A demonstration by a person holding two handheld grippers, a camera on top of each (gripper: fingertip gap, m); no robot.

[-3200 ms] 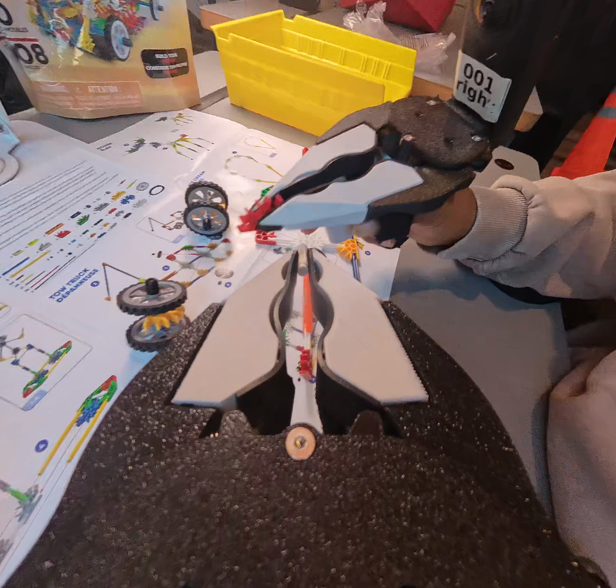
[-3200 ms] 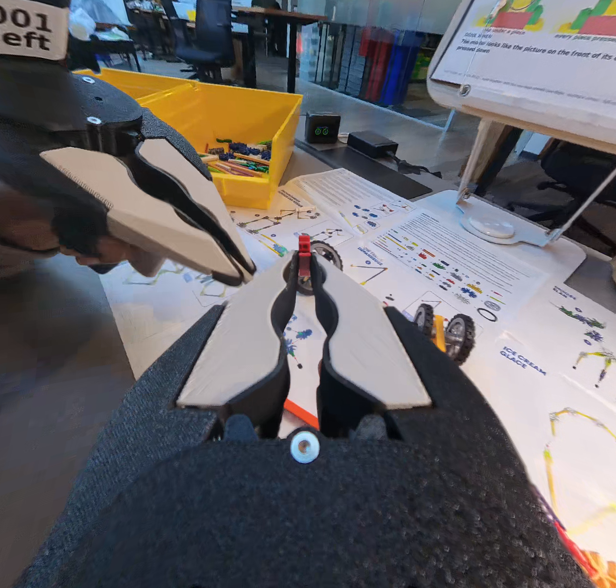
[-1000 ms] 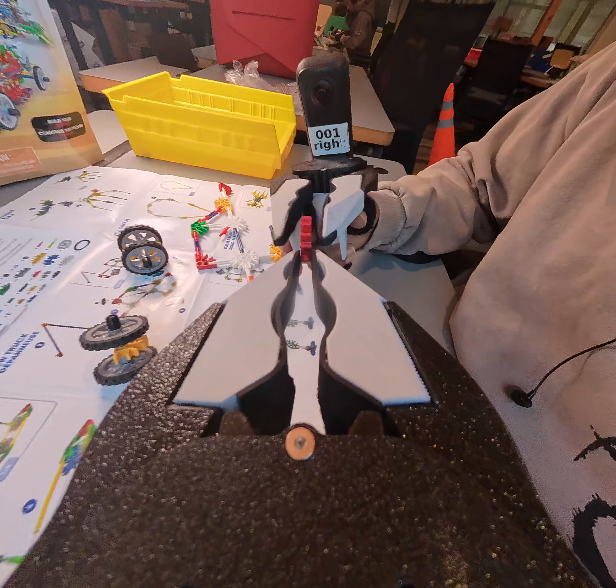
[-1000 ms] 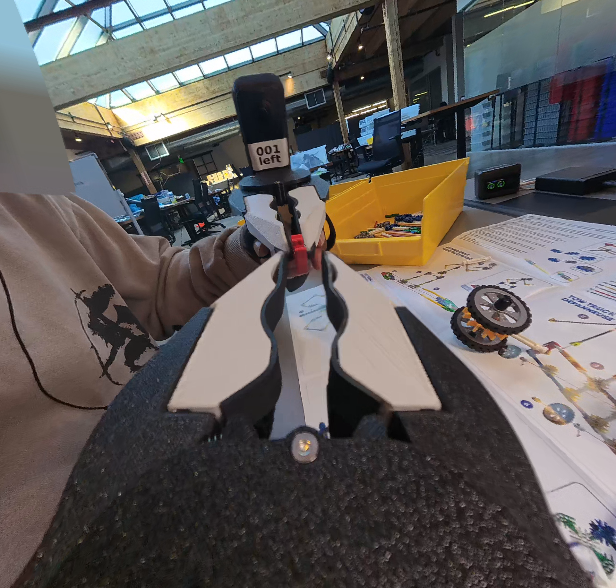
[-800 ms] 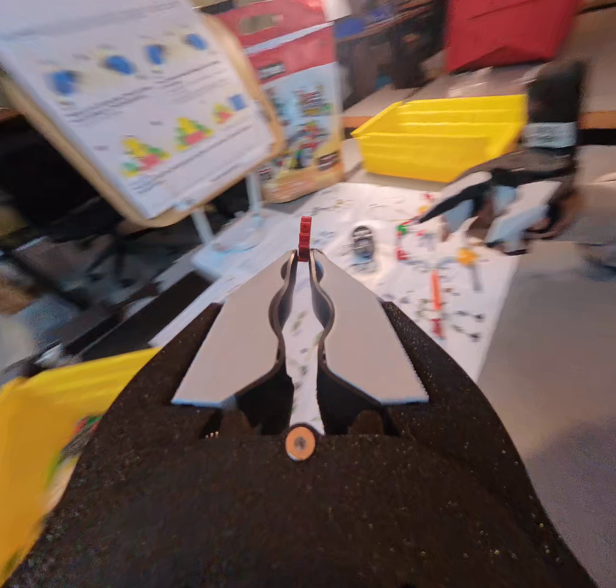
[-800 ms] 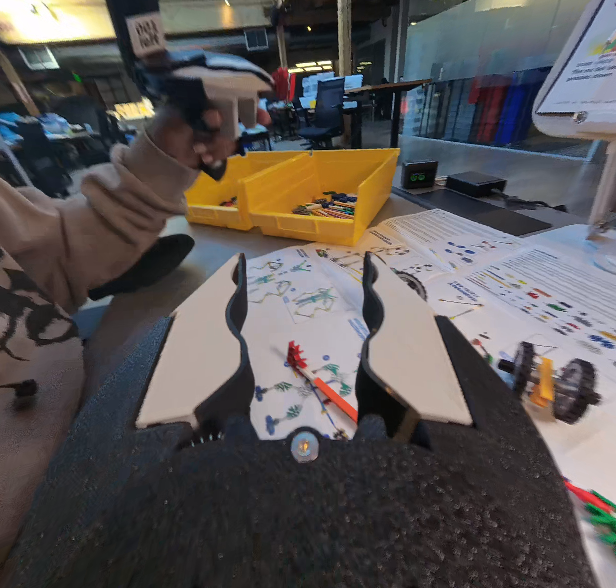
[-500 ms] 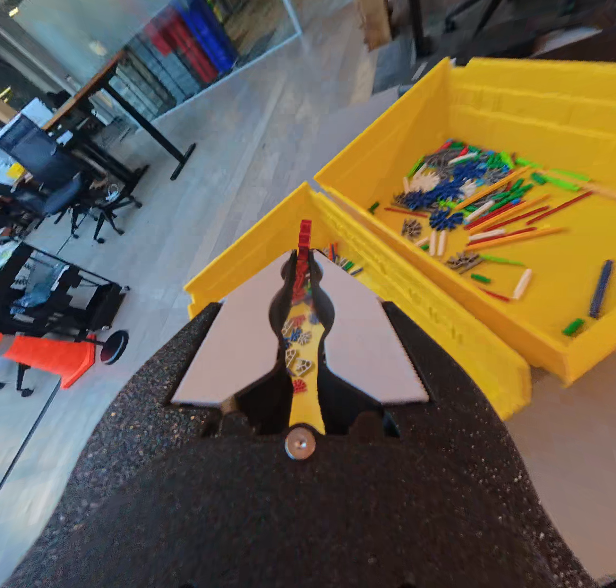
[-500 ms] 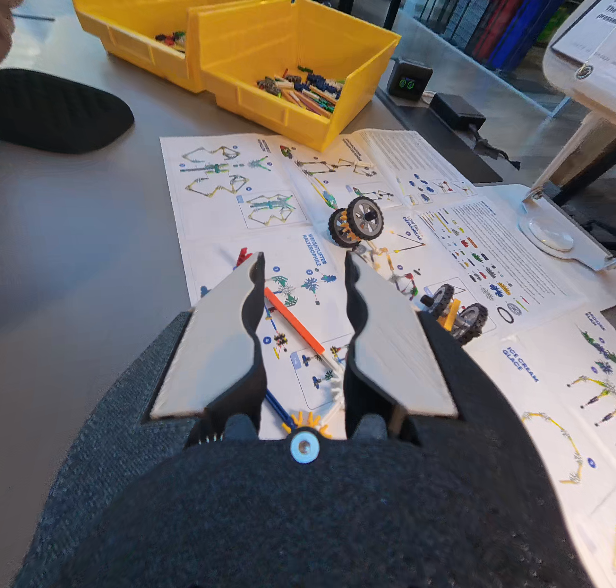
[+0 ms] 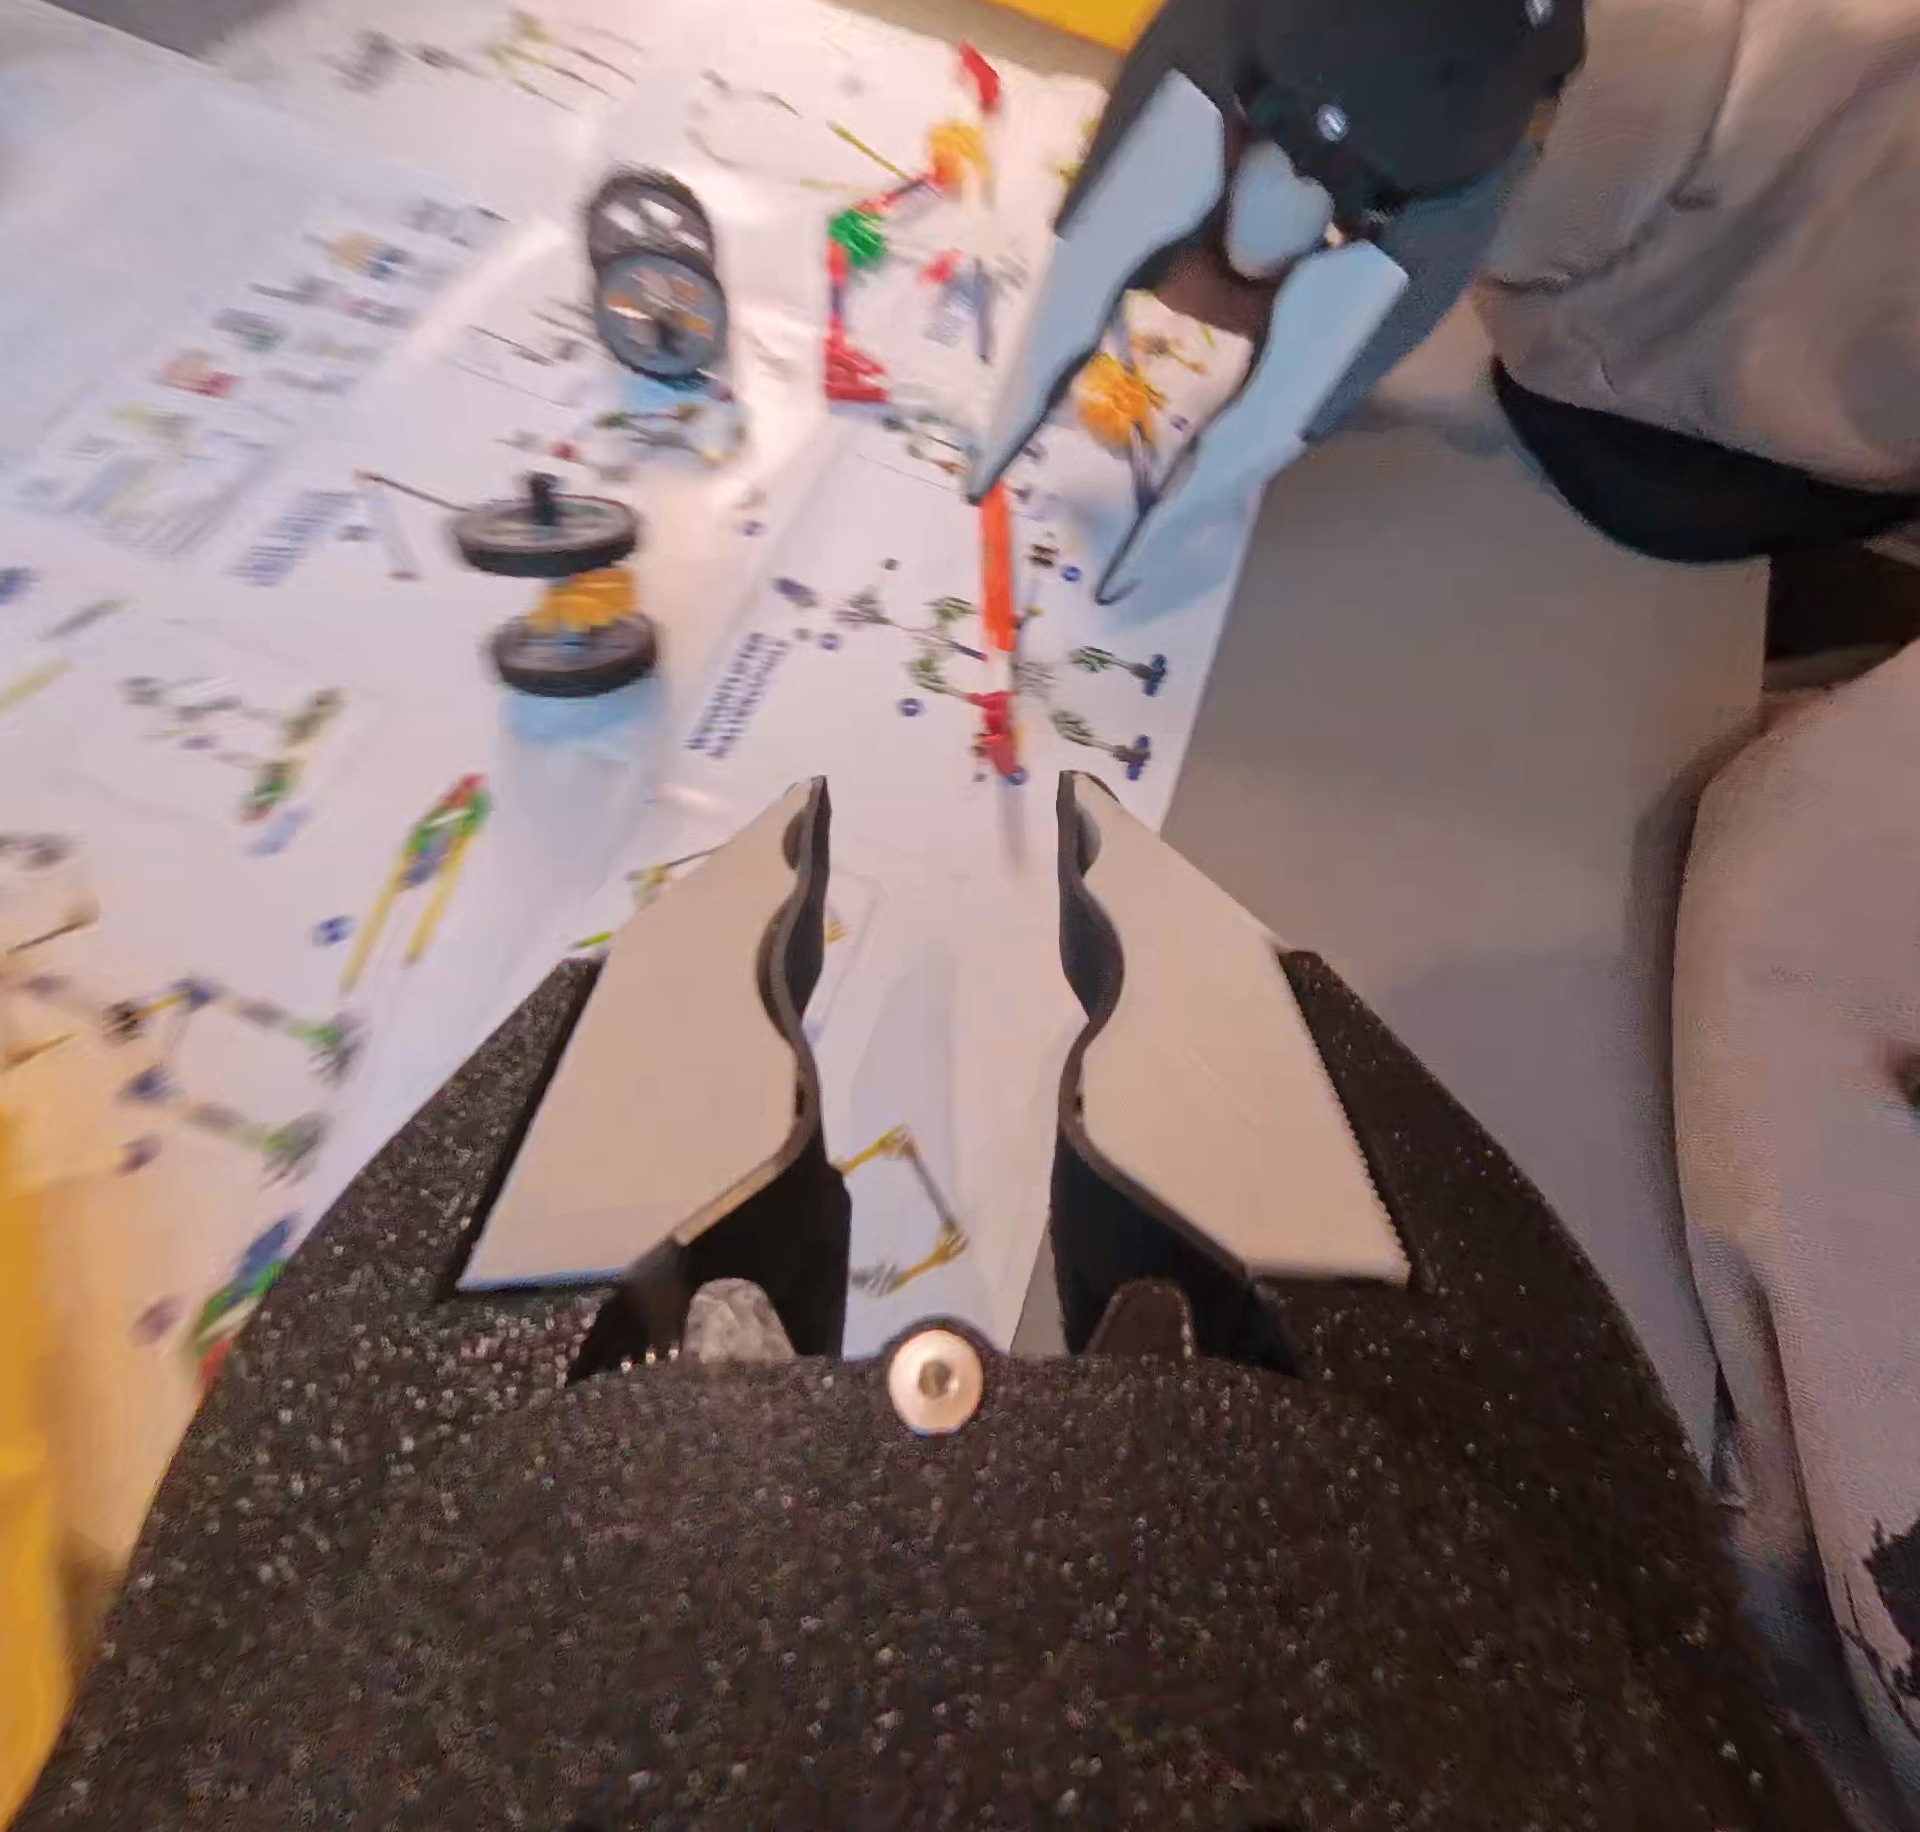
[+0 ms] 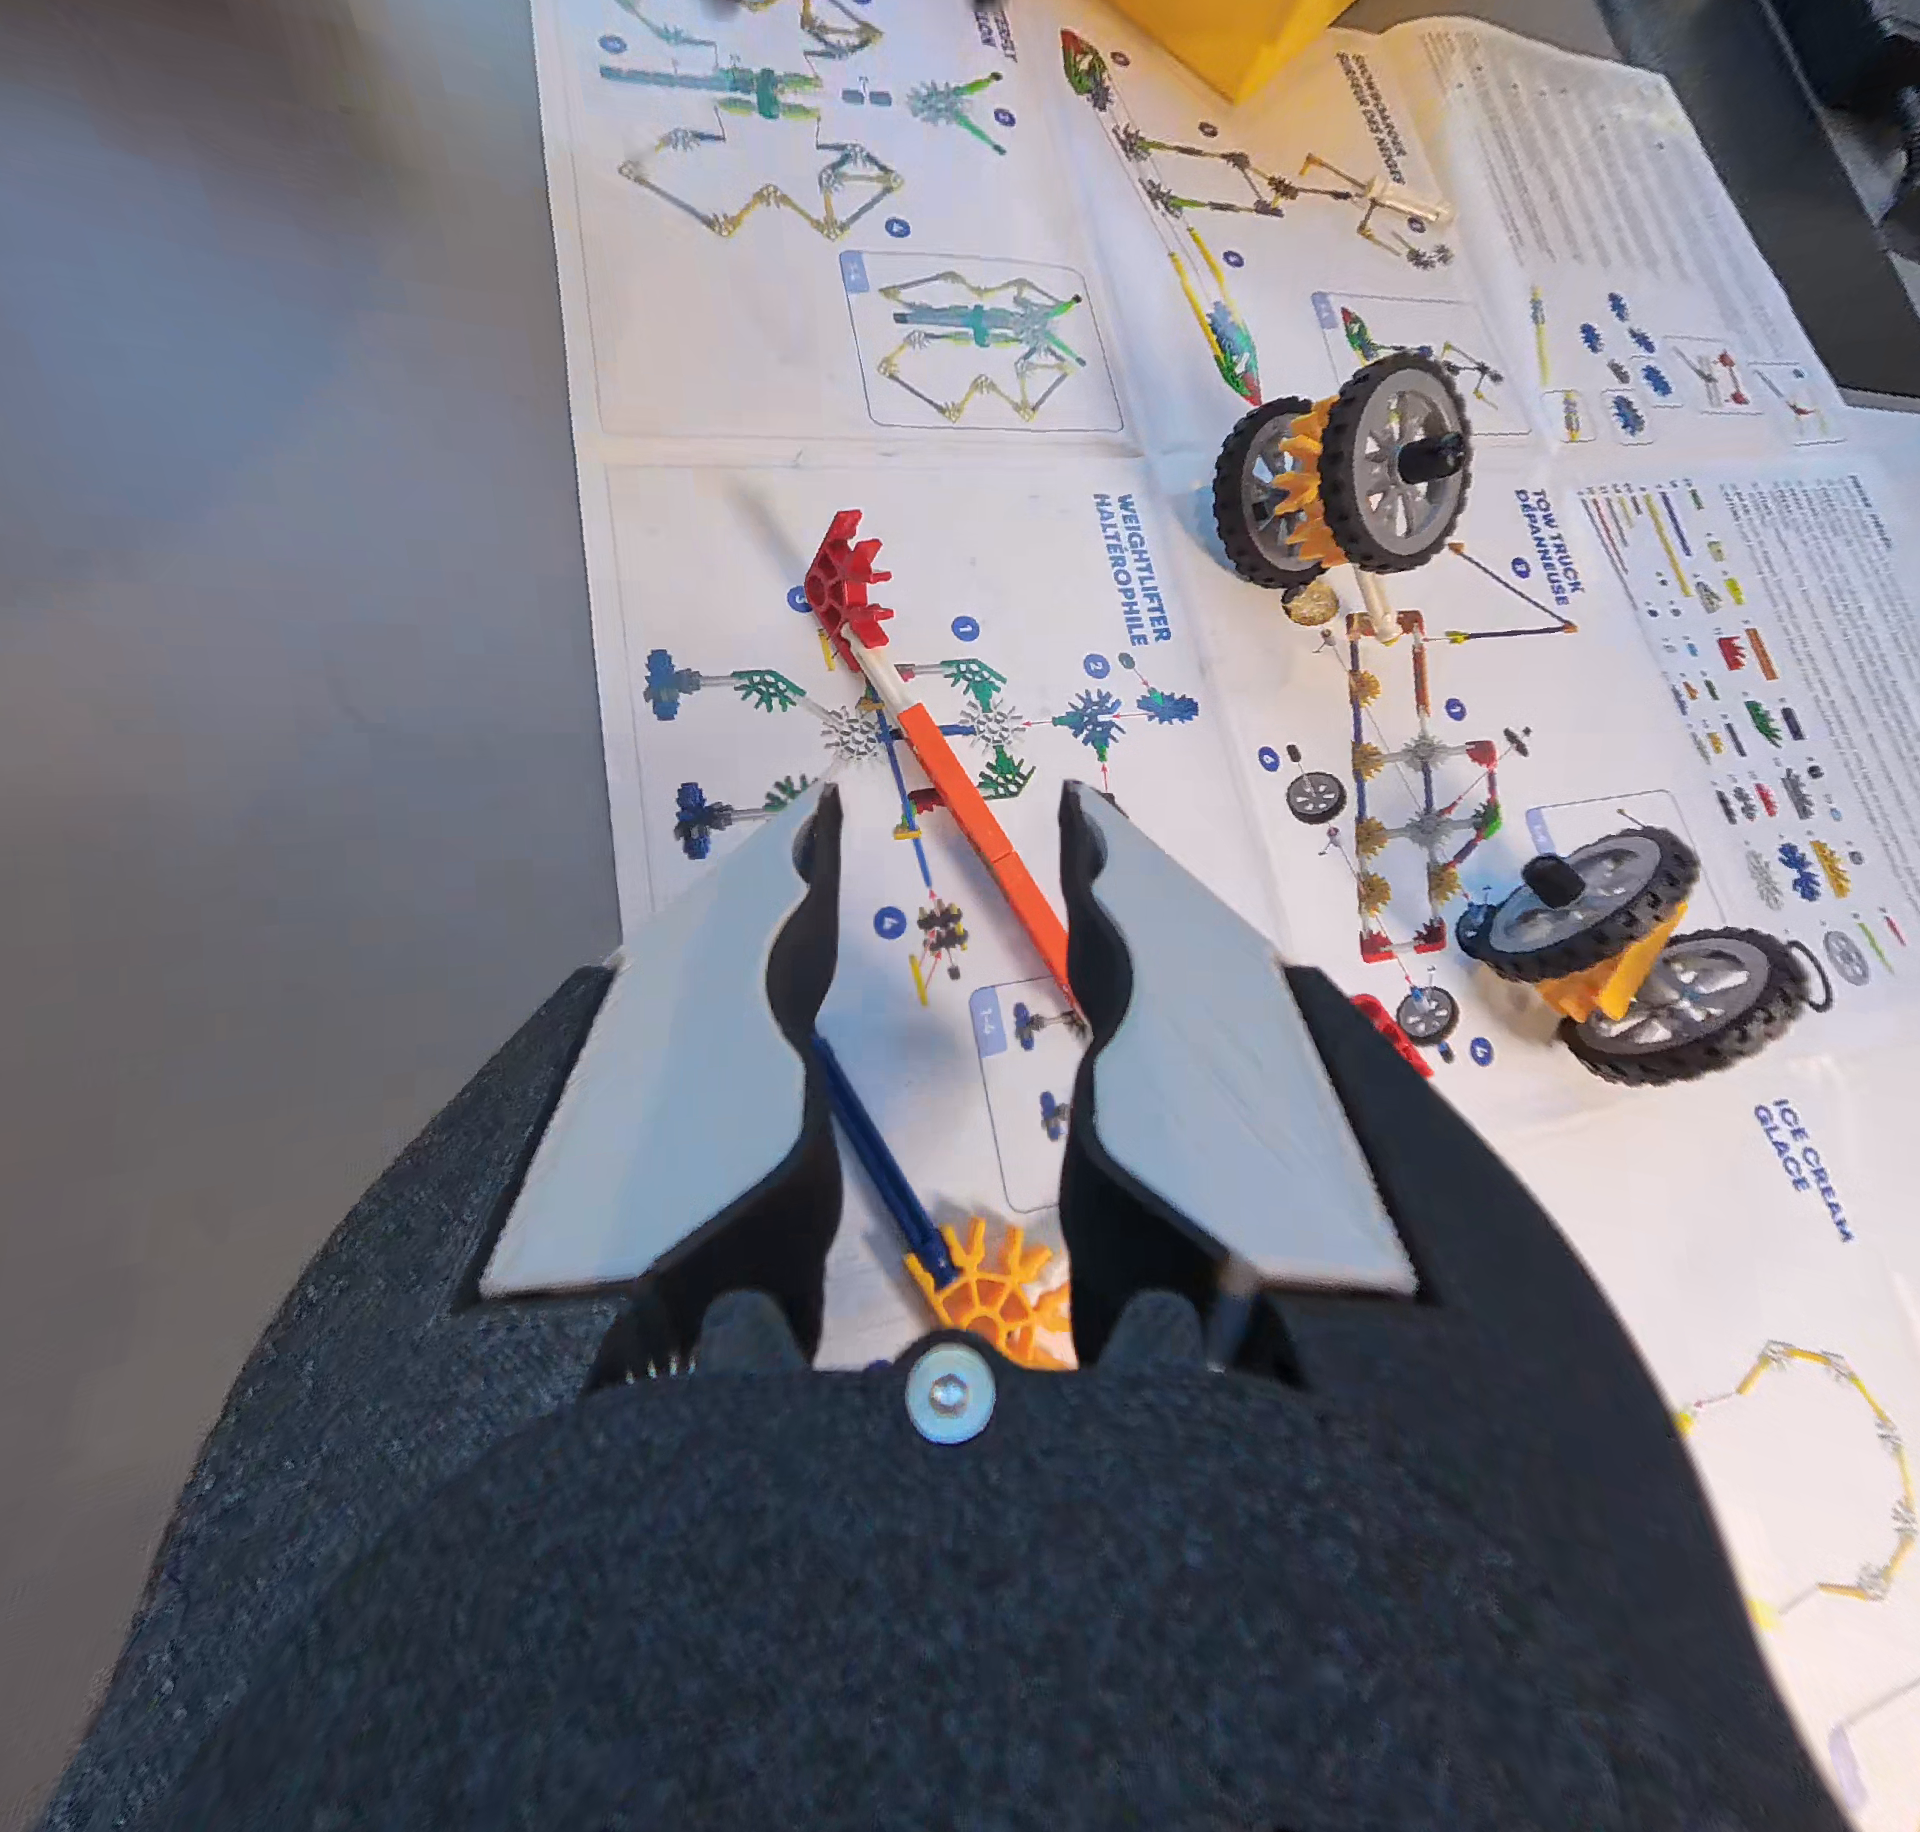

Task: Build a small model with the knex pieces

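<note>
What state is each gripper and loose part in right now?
Left gripper: open, empty.
Right gripper: open, empty, above orange rod.
Orange plastic rod with red fan connector: flat on sheet.
Blue rod with yellow connector: flat.
Two grey-wheel axle pairs: resting on sheet.

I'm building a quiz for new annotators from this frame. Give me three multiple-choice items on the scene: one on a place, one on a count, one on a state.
1. Where does the orange rod lie?
A. in the yellow bin
B. on the instruction sheet
C. on bare grey table

2. How many wheel pairs stand on the sheet?
A. one
B. two
C. four

3. How is the right gripper?
A. open and empty
B. shut on a wheel
C. shut on a blue rod

Answers:
1 B, the rod crosses printed diagrams, a red connector at its far end.
2 B, one wheel pair farther off, another wheel pair nearer.
3 A, its fingers stand apart above the rod, gripping nothing.
</note>
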